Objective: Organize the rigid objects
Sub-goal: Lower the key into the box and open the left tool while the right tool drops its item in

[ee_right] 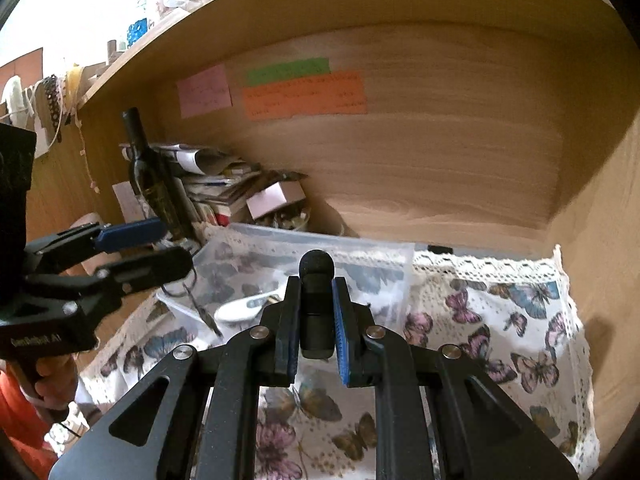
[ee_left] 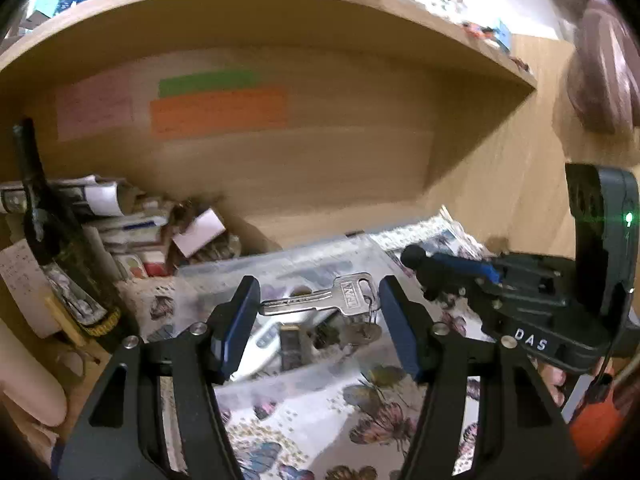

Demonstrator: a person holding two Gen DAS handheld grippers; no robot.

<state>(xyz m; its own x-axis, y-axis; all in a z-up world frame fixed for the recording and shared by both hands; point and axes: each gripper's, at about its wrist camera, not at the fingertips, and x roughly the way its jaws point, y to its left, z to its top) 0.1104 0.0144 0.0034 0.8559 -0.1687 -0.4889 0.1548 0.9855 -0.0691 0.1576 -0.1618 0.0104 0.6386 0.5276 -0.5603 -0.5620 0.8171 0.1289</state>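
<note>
A silver key (ee_left: 320,301) on a ring spans the gap between the blue pads of my left gripper (ee_left: 316,312), above a clear plastic box (ee_left: 280,264). The jaws stand wide apart with the key's tip touching the left pad (ee_left: 240,312); whether it is gripped is unclear. In the right wrist view the left gripper (ee_right: 160,246) has keys and a ring (ee_right: 184,284) dangling below it over the box (ee_right: 384,256). My right gripper (ee_right: 316,312) is shut on a black cylindrical object (ee_right: 316,300), upright, just before the box. It shows in the left view too (ee_left: 416,258).
The box holds a white thermometer (ee_right: 244,308) and small items. A dark wine bottle (ee_right: 152,176) and a stack of papers and boxes (ee_right: 224,188) stand at the back left. A butterfly-print cloth (ee_right: 500,320) covers the shelf. Wooden walls enclose the nook.
</note>
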